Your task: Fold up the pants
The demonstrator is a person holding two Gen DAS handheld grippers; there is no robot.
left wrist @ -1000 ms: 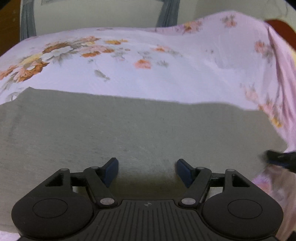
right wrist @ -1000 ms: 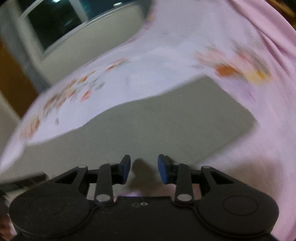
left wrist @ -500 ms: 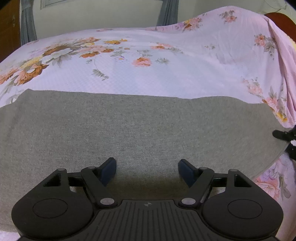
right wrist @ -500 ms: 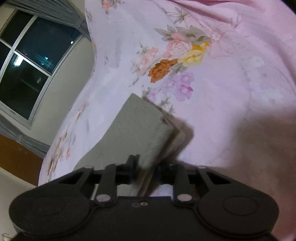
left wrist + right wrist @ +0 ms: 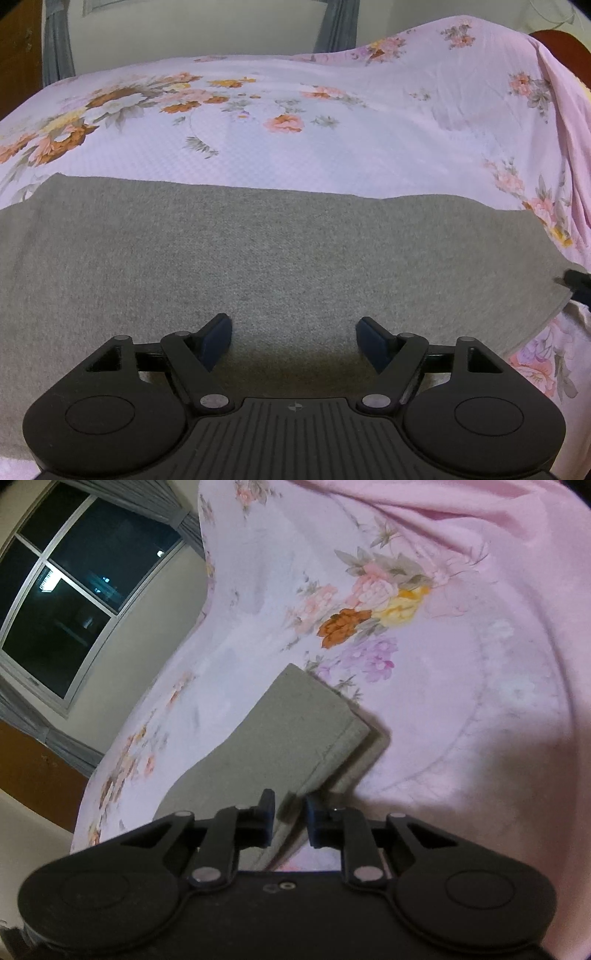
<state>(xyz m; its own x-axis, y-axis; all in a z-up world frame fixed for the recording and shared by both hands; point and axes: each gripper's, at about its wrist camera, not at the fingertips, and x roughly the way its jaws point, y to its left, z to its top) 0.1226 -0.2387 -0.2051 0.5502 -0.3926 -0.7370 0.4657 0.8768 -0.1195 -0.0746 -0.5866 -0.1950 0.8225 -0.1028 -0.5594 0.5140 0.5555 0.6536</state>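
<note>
Since a second ago our right gripper (image 5: pixel 290 821) has swung off the flat middle of the pants (image 5: pixel 280 266) to their end edge, rolling as it went, and its jaws have drawn in around the cloth; half a second ago the hem already sat between them, and it sits there now. Our left gripper (image 5: pixel 293 338) has kept its place over the grey cloth throughout.

We hold the left gripper pointing steeply down at the pants, jaws spread wide, nothing between the blue pads (image 5: pixel 218 338), which hover just above the fabric. The right gripper is tilted to one side, so the bed (image 5: pixel 480 686) and the window (image 5: pixel 74 602) lean across its view. Its pads are pressed close together on the hemmed end of the pants, and that end lifts off the bedspread, throwing a shadow beneath it.

The pants lie flat as a long grey band across the near edge of the bed, on the floral pink bedspread (image 5: pixel 332 147).

In the left wrist view the band runs out of frame on the left, and only a dark tip of the right gripper shows at the right border. We cannot see the waistband, or either hand behind the grippers.
</note>
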